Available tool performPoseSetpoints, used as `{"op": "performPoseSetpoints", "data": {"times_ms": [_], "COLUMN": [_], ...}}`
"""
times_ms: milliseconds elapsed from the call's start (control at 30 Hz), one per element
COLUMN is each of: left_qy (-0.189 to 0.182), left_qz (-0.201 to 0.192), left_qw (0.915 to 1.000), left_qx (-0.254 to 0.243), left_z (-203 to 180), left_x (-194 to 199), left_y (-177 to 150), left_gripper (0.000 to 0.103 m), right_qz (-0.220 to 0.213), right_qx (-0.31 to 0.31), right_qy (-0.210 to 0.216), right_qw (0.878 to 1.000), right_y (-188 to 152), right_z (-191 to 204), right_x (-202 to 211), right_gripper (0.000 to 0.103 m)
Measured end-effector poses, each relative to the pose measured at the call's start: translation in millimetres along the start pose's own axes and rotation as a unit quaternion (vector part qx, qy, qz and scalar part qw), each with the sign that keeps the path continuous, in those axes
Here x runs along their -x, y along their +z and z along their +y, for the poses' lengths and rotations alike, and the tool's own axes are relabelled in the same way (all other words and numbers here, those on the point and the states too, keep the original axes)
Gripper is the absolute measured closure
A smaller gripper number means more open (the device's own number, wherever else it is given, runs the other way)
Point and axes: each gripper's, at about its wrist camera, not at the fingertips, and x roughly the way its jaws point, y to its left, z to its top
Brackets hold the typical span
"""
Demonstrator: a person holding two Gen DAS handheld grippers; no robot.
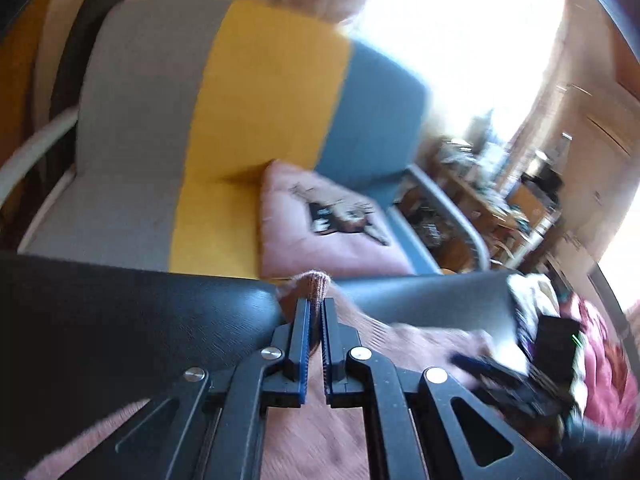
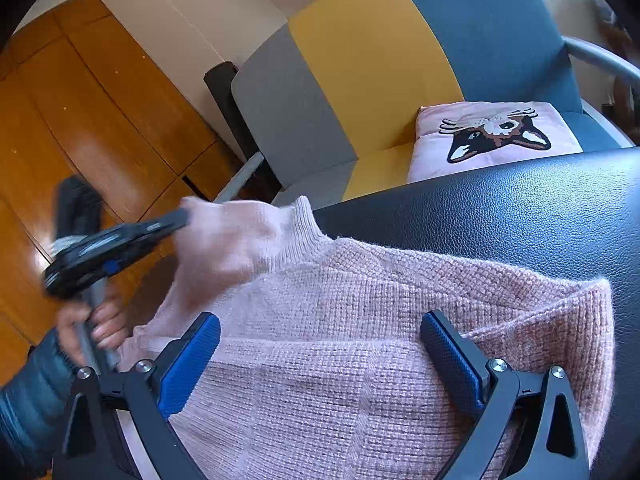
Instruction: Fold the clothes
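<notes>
A pink knit sweater [image 2: 380, 280] lies spread on a black leather surface [image 2: 520, 208]. My right gripper [image 2: 320, 338] hovers over its middle, open wide, with its blue pads [image 2: 192, 360] apart and nothing pinched. At the left, blurred, my left gripper [image 2: 176, 220] is shut on a ribbed edge of the sweater and holds it up off the surface. In the left wrist view my left gripper [image 1: 317, 304] has a fold of pink ribbed knit [image 1: 314, 280] clamped between its narrow jaws. The right gripper [image 1: 504, 376] shows as a blur at the right.
Behind the surface stands an armchair [image 2: 380, 60] striped grey, yellow and blue, with a pink cat cushion [image 2: 492, 136] on its seat. Wooden cupboard doors [image 2: 80, 100] fill the left. A heap of other clothes [image 1: 600, 352] lies at the surface's right end. A hand [image 2: 92, 320] grips the left handle.
</notes>
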Motion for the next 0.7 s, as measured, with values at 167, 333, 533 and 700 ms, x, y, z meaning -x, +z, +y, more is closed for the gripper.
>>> {"op": "performPoseSetpoints", "data": {"times_ms": [167, 333, 533, 700], "left_qy": [-0.008, 0.012, -0.007, -0.044], "left_qz": [0.024, 0.056, 0.055, 0.044], "left_qw": [0.9973, 0.9968, 0.9974, 0.9923], "left_qx": [-0.069, -0.056, 0.047, 0.107], "left_z": [-34.8, -31.7, 1.3, 18.6], "left_x": [22.3, 14.9, 4.4, 3.4], "left_y": [-40.7, -81.4, -109.3, -112.9], "left_gripper": [0.099, 0.099, 0.097, 0.097], "right_qz": [0.000, 0.000, -0.002, -0.003], "right_qx": [-0.001, -0.003, -0.008, -0.010], "right_qy": [0.000, 0.003, 0.009, 0.014], "right_qw": [1.000, 1.000, 1.000, 1.000], "right_y": [-0.2, 0.2, 0.7, 0.9], "right_z": [-1.0, -2.3, -3.9, -4.2], "right_x": [-0.1, 0.3, 1.5, 1.6], "right_gripper": [0.001, 0.001, 0.001, 0.000]}}
